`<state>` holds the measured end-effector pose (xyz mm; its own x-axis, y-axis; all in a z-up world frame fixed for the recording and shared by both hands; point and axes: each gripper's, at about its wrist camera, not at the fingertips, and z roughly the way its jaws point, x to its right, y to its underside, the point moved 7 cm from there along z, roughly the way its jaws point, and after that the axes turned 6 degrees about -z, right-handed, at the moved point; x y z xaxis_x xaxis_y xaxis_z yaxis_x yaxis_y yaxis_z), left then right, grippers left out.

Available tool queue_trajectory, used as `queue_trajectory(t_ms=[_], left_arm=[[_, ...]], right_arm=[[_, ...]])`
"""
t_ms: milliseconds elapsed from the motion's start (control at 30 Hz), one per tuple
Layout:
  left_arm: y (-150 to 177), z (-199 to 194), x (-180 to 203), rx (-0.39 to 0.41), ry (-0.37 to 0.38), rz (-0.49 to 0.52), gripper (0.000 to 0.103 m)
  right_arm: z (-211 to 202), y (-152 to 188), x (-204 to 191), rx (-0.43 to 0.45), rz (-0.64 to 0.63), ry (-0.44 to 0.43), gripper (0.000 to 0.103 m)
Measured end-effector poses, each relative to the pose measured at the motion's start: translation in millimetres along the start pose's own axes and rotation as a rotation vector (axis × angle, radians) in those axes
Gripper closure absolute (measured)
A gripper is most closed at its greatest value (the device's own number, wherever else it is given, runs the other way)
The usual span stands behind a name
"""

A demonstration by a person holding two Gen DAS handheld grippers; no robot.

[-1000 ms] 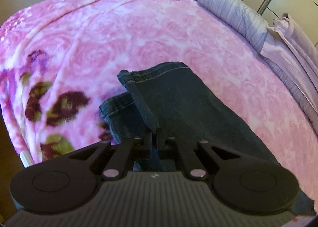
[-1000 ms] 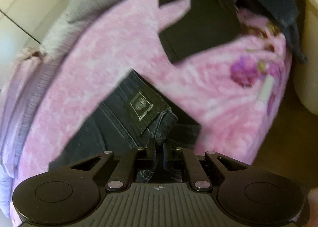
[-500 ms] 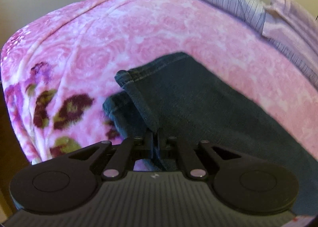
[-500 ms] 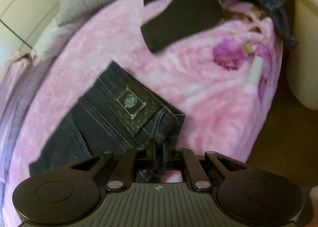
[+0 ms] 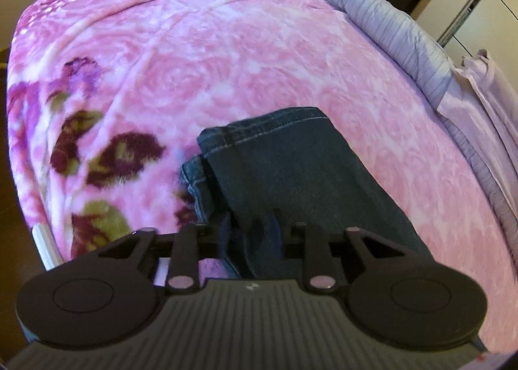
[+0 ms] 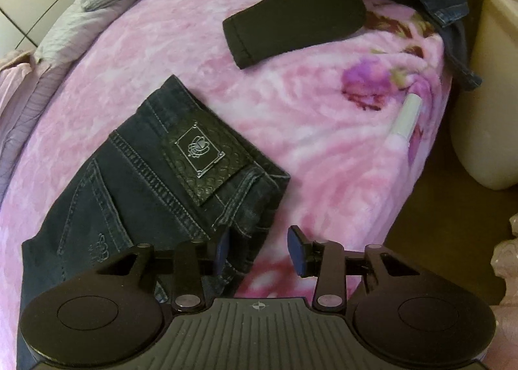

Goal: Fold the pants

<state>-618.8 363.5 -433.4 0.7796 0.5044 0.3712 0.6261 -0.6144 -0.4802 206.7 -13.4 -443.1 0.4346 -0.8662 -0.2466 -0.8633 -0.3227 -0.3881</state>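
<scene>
Both views are lit dimly and evenly by warm indoor light, and no hard shadows are cast. Strong fisheye curvature is seen: the pink blanket [image 5: 200,55] is bulged like a dome, and the corners are darkened. Slight motion blur is seen in the left wrist view on the blanket's flower pattern. A soft sheen is shown on the black gripper housings.

Jeans [image 6: 142,182] on blanket [image 6: 323,149] — fingers [image 6: 297,250] apart
</scene>
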Motion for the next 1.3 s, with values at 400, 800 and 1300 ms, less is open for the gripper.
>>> queue_trajectory(t_ms=[400,800,1300], left_arm=[[7.3,-10.1,-14.0,-0.022,0.01,0.052,0.103],[8.5,-34.4,-10.4,0.115,-0.245,0.259,0.077],[110.0,-29.0,85.7,0.017,-0.022,0.692,0.074]], right_arm=[[-11.7,-23.6,-15.0,0.046,-0.03,0.005,0.1],[-26.6,-2.5,-29.3,0.077,-0.231,0.27,0.068],[-6.5,60.5,-106.5,0.136,-0.688,0.092,0.062]])
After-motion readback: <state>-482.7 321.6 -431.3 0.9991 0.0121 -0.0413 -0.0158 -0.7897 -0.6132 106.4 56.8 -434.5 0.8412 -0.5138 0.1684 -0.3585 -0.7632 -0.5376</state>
